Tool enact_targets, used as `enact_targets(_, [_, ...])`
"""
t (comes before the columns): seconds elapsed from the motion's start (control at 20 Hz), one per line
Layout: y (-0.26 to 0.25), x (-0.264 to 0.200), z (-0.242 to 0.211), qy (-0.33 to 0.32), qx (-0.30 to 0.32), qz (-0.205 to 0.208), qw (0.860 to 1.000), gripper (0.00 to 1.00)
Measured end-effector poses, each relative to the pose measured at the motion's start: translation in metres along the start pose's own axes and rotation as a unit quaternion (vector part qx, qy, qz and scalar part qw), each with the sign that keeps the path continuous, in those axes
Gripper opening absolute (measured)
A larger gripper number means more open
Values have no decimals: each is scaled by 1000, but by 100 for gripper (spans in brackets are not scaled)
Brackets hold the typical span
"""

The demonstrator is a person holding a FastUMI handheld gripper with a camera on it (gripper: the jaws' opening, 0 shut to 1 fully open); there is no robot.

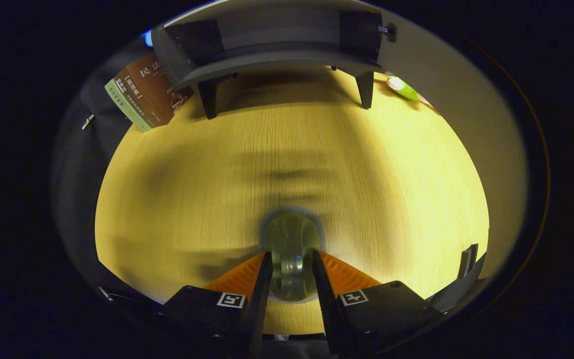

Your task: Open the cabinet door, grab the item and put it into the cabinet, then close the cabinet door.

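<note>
A clear glass cup (291, 249) sits between my two fingers, low over the light wooden table (287, 149). Both fingers press against its sides, so my gripper (291, 262) is shut on it. Beyond the cup, at the far side of the table, stands a small dark grey cabinet (272, 45) on short legs. Its front is open, with the door (172, 55) swung out to the left, and the inside looks dark and bare.
A brown and green box (142, 92) leans at the left of the cabinet. A green object (402, 89) lies at the cabinet's right by a pale wall (466, 109). A dark bracket (469, 262) stands at the table's near right edge.
</note>
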State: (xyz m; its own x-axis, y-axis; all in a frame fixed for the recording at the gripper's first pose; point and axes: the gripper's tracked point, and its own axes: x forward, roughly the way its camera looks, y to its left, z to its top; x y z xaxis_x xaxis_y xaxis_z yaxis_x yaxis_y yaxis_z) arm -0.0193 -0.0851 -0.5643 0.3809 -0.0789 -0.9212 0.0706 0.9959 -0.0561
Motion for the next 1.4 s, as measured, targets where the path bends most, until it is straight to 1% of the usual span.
enact_targets(0.25, [0, 1, -1, 11, -7, -3, 1000, 55])
enact_targets(0.3, [-6, 0, 4, 1, -10, -18, 1000, 38])
enact_targets(0.35, [-9, 0, 0, 8, -13, -21, 1000, 20])
enact_targets(0.4, [-6, 0, -4, 20, -14, -18, 1000, 20])
enact_targets(0.5, [-3, -3, 3, 13, -4, -11, 1000, 20])
enact_targets(0.7, [-4, -15, 21, -8, 2, -15, 1000, 20])
enact_targets(0.85, [-8, -39, 54, -47, 4, -25, 999, 20])
enact_targets(0.95, [-6, -63, 83, -83, 15, -22, 996, 20])
enact_targets(1.1, [2, -105, 130, -149, 13, -19, 989, 20])
enact_targets(1.2, [7, -133, 163, -197, 4, -14, 980, 20])
enact_targets(1.4, [12, -180, 220, -266, 3, -14, 964, 20])
